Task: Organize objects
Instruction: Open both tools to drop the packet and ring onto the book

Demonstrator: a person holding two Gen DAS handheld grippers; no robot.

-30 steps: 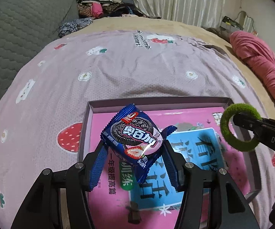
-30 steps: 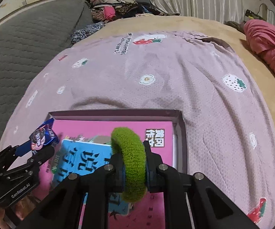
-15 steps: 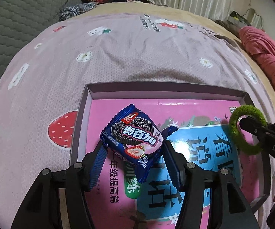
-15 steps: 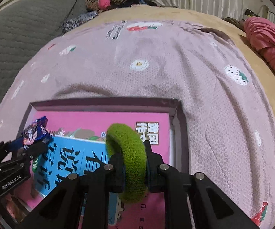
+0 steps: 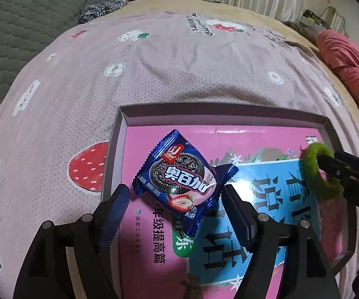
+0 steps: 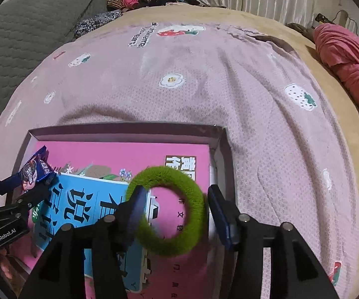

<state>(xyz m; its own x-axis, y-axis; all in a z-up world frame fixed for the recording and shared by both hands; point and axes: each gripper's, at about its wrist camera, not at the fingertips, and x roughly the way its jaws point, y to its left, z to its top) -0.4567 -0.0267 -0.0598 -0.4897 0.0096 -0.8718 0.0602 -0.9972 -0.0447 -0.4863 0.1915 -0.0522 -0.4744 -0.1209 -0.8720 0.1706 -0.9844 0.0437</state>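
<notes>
Pink strawberry-print blanket [image 5: 169,74] spread over the bed. On it, a shallow open box [image 5: 219,117]; inside the box lies a pink workbook [image 5: 149,244], with a blue workbook [image 5: 274,199] on top, toward the box's right side. Left gripper [image 5: 177,189]: jaws spread wide, blue cookie packet [image 5: 179,182] sits loose between them, over the box's left part. Right gripper [image 6: 172,196]: jaws apart, green hair tie [image 6: 167,209] between them over the box's right part; grip contact cannot be told.
</notes>
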